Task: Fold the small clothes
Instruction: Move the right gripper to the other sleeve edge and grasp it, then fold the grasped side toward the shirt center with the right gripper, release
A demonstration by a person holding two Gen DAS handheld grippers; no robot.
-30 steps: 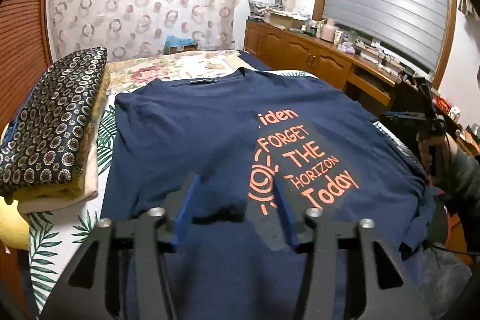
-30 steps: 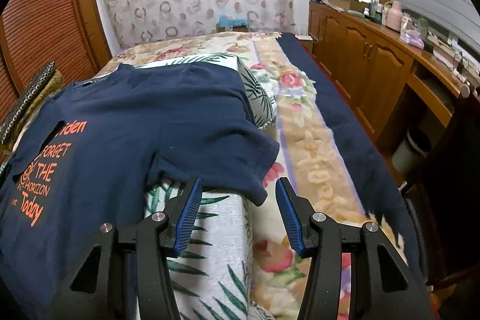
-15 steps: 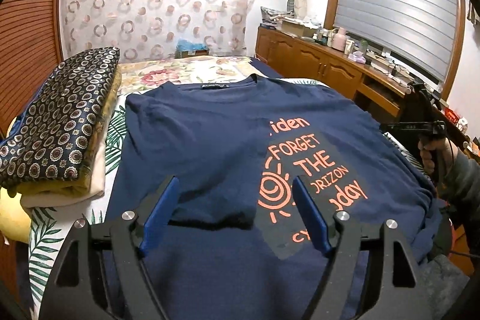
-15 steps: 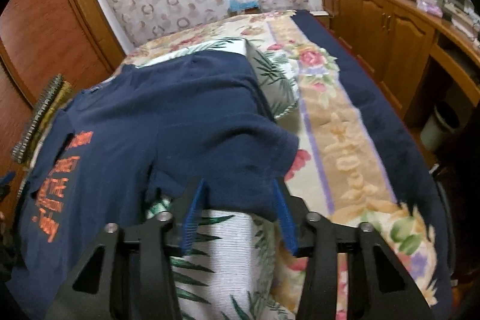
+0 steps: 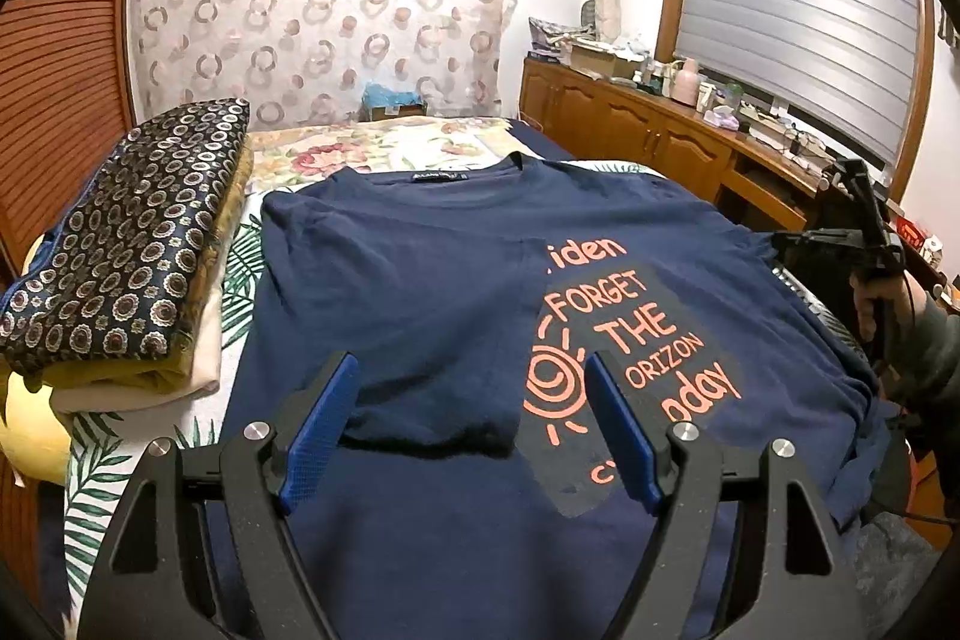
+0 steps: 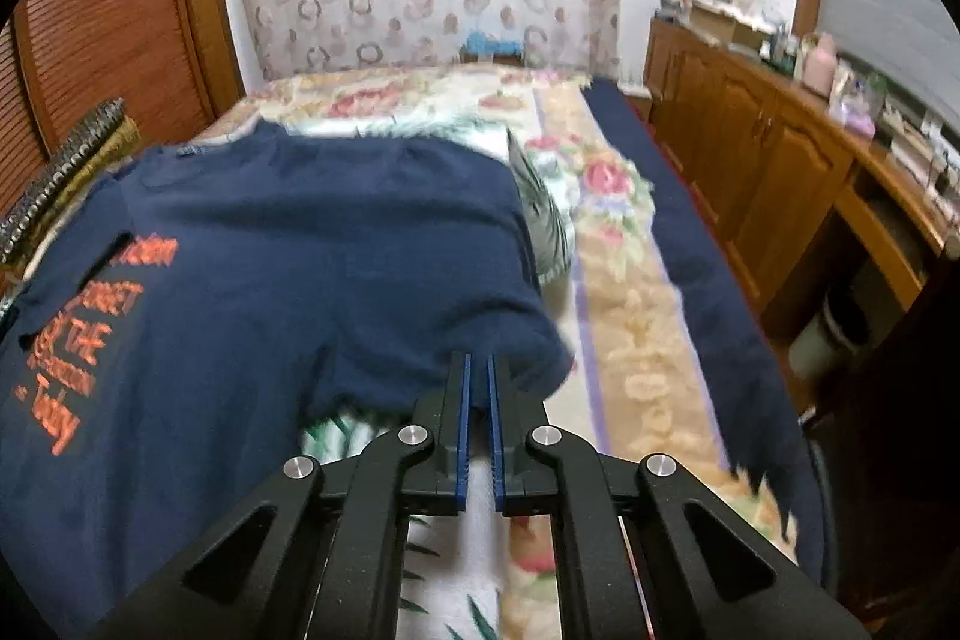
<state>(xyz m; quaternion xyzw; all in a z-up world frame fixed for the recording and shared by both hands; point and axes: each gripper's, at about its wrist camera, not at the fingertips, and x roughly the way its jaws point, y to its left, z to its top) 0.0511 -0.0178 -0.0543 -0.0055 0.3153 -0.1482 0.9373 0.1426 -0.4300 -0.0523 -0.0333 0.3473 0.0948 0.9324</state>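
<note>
Right gripper (image 6: 478, 382) has just been closing; its blue pads now pinch the hem of the T-shirt sleeve (image 6: 528, 340) at the shirt's right edge. Left gripper (image 5: 468, 418) sits spread wide over the shirt's lower front, pads clear of the fabric, the folded-in left sleeve (image 5: 432, 400) between them. Navy T-shirt (image 5: 420, 280) lies flat on the bed (image 6: 636, 316), orange print up. Stack of folded cloth (image 5: 126, 250) just beside it, left.
</note>
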